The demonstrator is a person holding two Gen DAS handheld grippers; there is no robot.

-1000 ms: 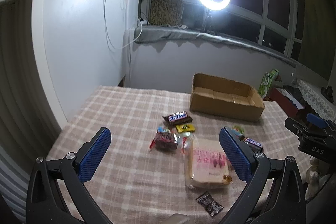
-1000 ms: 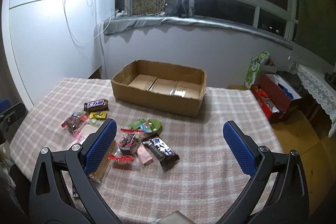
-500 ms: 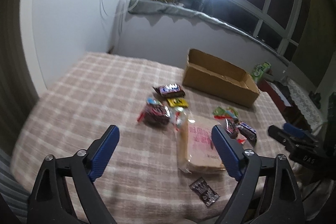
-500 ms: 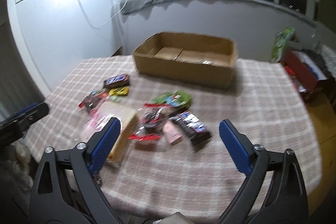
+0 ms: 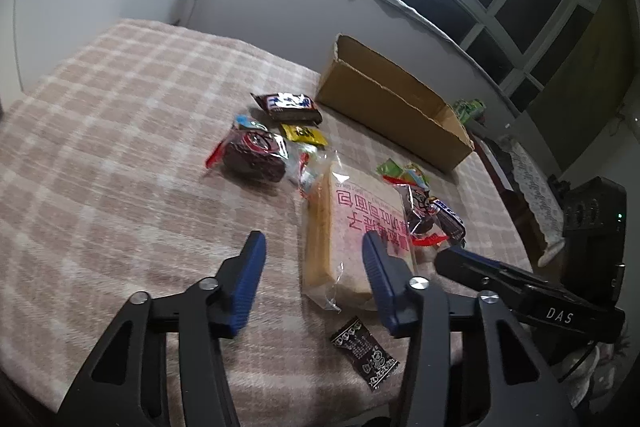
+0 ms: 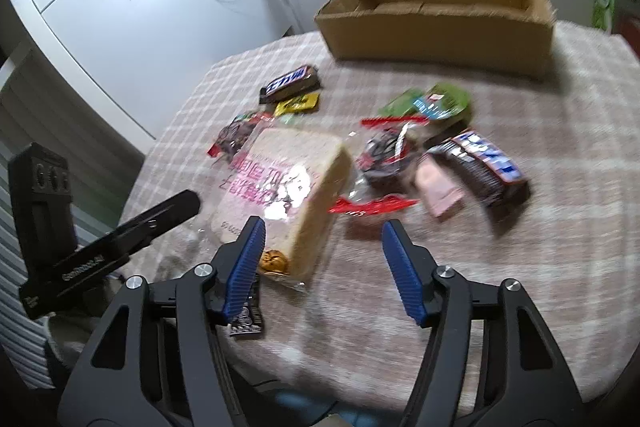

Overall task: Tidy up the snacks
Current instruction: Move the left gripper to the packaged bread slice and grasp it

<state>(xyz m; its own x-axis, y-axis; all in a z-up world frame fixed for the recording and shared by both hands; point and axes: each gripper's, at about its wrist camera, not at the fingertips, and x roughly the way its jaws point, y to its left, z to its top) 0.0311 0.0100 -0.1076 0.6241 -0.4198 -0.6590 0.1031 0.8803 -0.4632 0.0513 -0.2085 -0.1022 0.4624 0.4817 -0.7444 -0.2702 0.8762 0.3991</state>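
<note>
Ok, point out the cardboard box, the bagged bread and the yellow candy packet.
cardboard box (image 6: 440, 27), right wrist view, on its near outer wall.
bagged bread (image 6: 280, 179), right wrist view, on the printed top face.
yellow candy packet (image 5: 303, 135), left wrist view, on the wrapper's middle.

Both tools have dipped down and moved closer to the snacks on the counter (image 5: 100, 155). The left tool (image 5: 312, 275) had its blue fingers spread wide before; now they are closer together, and the bread pack (image 5: 352, 223) sits right in front of them. The right tool (image 6: 324, 255) has also narrowed its fingers and swung toward the bread pack (image 6: 288, 183), near its front corner.
</note>
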